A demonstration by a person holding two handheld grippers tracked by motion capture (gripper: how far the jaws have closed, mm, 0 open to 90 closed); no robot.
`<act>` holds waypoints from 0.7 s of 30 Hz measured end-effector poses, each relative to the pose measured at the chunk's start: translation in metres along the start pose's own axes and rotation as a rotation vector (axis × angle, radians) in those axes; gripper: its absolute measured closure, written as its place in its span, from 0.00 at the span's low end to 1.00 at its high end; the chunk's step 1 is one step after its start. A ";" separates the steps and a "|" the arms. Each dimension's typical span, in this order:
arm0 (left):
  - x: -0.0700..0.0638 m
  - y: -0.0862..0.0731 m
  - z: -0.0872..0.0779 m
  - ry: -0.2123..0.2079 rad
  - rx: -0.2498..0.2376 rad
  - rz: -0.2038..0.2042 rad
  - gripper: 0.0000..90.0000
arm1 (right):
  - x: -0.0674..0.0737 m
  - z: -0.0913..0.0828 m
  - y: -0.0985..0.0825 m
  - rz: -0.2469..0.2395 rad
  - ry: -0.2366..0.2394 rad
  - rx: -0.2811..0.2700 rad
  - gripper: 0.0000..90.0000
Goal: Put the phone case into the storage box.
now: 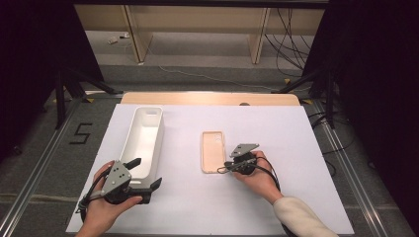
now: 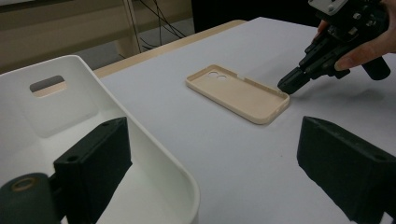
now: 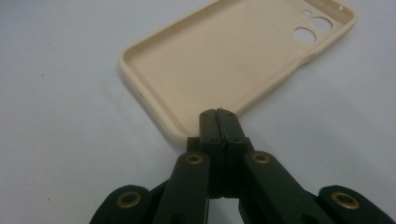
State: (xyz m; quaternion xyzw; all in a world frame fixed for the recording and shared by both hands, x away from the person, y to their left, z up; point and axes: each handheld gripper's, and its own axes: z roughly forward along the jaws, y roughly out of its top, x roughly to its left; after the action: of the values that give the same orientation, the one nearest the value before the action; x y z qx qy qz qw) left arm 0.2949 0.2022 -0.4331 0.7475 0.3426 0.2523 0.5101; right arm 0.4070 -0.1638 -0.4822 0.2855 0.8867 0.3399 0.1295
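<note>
resting at the phone case's [image 3: 219,60] near corner, right gripper [image 3: 218,116] jaws together; left gripper [image 2: 210,168] jaws apart.

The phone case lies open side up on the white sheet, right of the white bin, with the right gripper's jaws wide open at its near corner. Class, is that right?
Not quite. The right gripper has its jaws shut, pressed together at the near corner of the phone case, as the right gripper view shows. The rest stands: the case lies open side up, right of the white bin.

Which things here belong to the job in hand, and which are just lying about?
In the job:
- phone case
- white bin
- right hand-held gripper, shut, tips at the case's corner
- left hand-held gripper, open beside the bin

Lying about:
- cables on the floor
- "5" floor mark
</note>
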 end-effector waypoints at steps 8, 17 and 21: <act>0.000 0.000 0.000 0.000 -0.001 0.000 0.11 | 0.001 0.001 0.000 -0.011 0.002 -0.002 1.00; 0.000 0.001 0.001 -0.003 -0.004 -0.002 0.11 | -0.006 -0.010 -0.001 0.001 -0.029 -0.026 0.86; -0.001 0.000 0.000 -0.006 -0.006 -0.009 0.11 | -0.013 -0.023 -0.004 0.004 -0.045 -0.071 0.67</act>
State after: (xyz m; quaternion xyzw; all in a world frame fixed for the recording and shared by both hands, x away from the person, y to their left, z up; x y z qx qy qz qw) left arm 0.2946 0.2013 -0.4329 0.7452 0.3438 0.2488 0.5143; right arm 0.4059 -0.1856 -0.4677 0.2903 0.8702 0.3650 0.1587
